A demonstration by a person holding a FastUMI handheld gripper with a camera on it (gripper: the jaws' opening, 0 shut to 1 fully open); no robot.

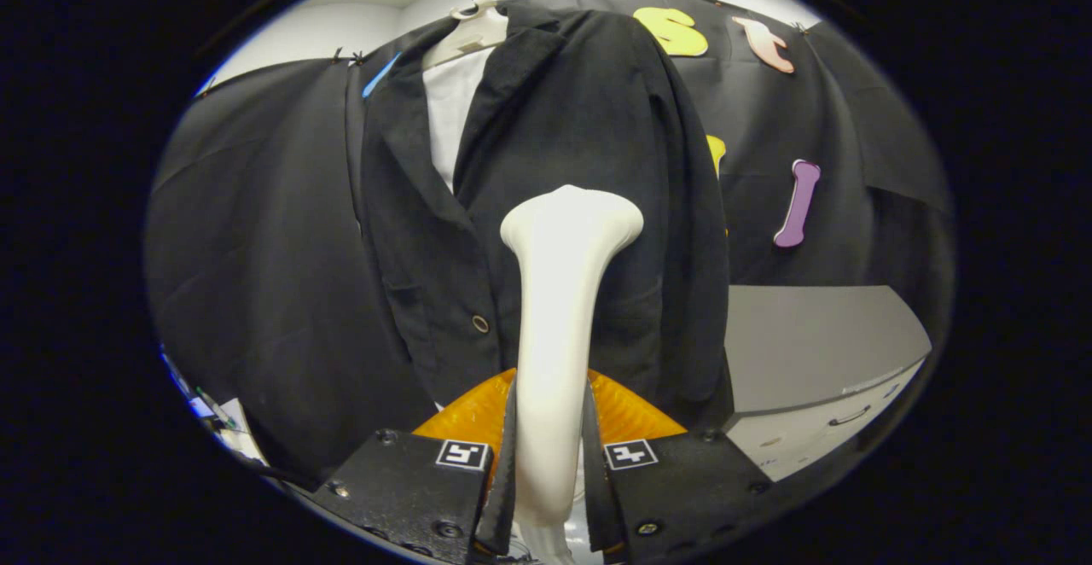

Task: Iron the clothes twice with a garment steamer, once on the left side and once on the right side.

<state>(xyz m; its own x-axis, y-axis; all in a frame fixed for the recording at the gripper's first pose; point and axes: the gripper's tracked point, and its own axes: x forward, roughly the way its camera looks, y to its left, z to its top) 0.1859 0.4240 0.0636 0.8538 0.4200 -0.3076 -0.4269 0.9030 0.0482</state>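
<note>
Steamer (559, 309) is clamped in my gripper (550, 463): both fingers (505, 471) press on its white handle, one on each side, low on the stem. It stands up between them and ends in a flared head just ahead, in front of the black jacket (546, 164). The jacket hangs on a white hanger (473, 27), open at the lapels over a white shirt (448, 113), with a grey cabinet (810, 334) beside it.

I judge this to be a pass over one front panel, the one on the button's (480, 323) far side from the lapel opening. To do it well I should keep my grip firm so the handle does not twist, hold the head flat and close to the cloth, and draw it along the panel in one slow, even line without snagging the lapel or button.

The steamer's long axis runs straight away from me along the fingers. Its head points at the jacket's chest, and I cannot tell whether it touches.
</note>
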